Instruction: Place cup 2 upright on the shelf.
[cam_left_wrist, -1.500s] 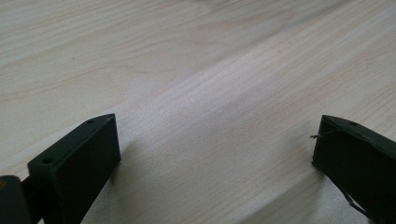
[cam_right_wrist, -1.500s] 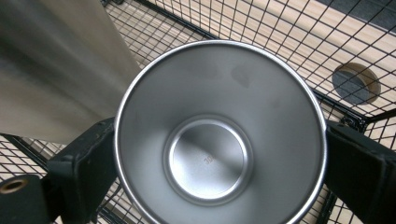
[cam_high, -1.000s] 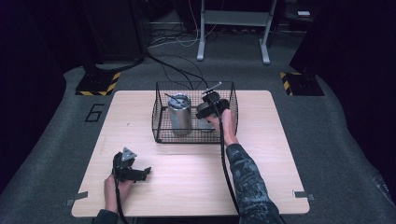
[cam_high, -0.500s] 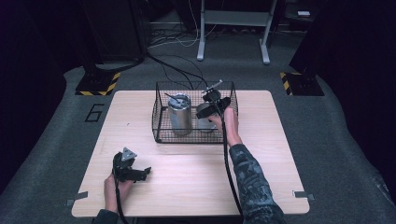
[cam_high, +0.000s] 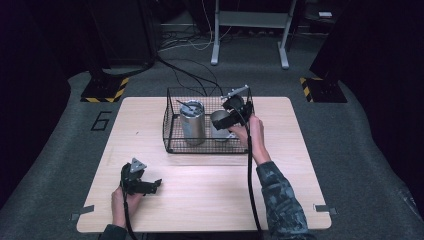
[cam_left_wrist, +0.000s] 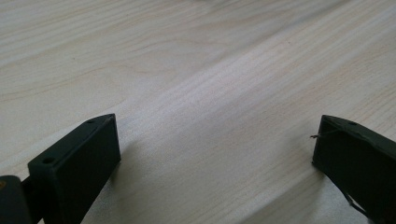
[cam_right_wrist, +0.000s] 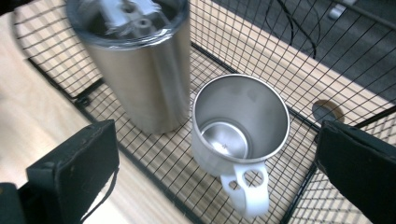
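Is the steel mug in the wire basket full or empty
Empty. The right gripper view looks down into the upright steel mug and its bare metal bottom shows, with no liquid. It stands inside the wire basket.

A light wooden table (cam_high: 295, 185) stands on grey carpet (cam_high: 380, 165) marked 6, with a dim room behind.

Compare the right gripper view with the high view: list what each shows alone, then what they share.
Right gripper view alone: the mug's white handle and bare inside, and the lid details on the tumbler. High view alone: the left claw low over the table, both forearms, and the floor. Shared: the wire basket, tumbler, mug and open right claw.
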